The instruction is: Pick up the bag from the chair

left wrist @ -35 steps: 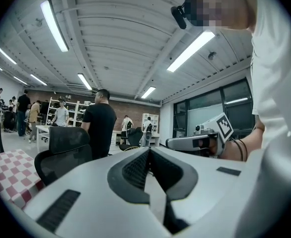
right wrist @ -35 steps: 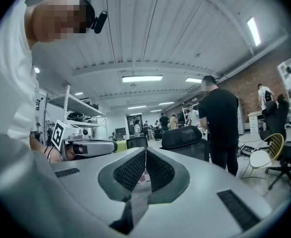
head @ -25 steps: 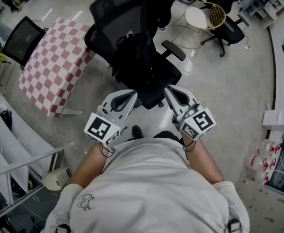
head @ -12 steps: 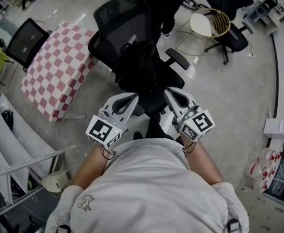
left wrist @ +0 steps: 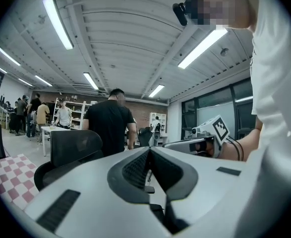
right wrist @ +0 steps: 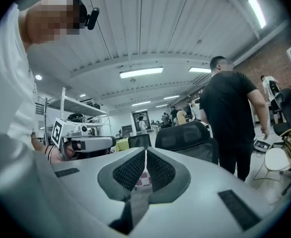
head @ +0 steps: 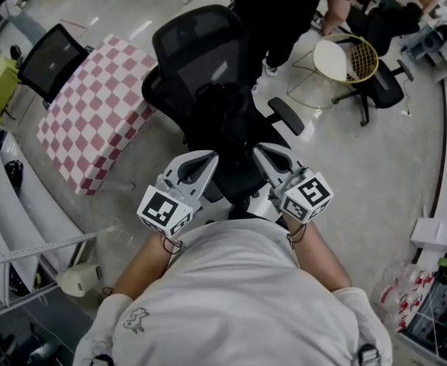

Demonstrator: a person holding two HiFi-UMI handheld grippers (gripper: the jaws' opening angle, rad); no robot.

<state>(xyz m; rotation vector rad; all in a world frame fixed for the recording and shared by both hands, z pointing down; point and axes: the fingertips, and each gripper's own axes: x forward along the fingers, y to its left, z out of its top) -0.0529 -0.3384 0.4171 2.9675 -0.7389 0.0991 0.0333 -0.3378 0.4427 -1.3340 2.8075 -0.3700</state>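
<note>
You're on the approach, with left gripper [head: 201, 163] and right gripper [head: 268, 158] both closed and empty just short of the bag [head: 225, 122] on the chair [head: 199, 43], so open your jaws before reaching in.

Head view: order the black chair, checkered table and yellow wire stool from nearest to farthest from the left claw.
1. Black chair, directly ahead of the left claw.
2. Checkered table, to its left.
3. Yellow wire stool, far upper right.

The bag [head: 222, 124] lies on the chair [head: 198, 46], with a table [head: 94, 109] to its left.
</note>
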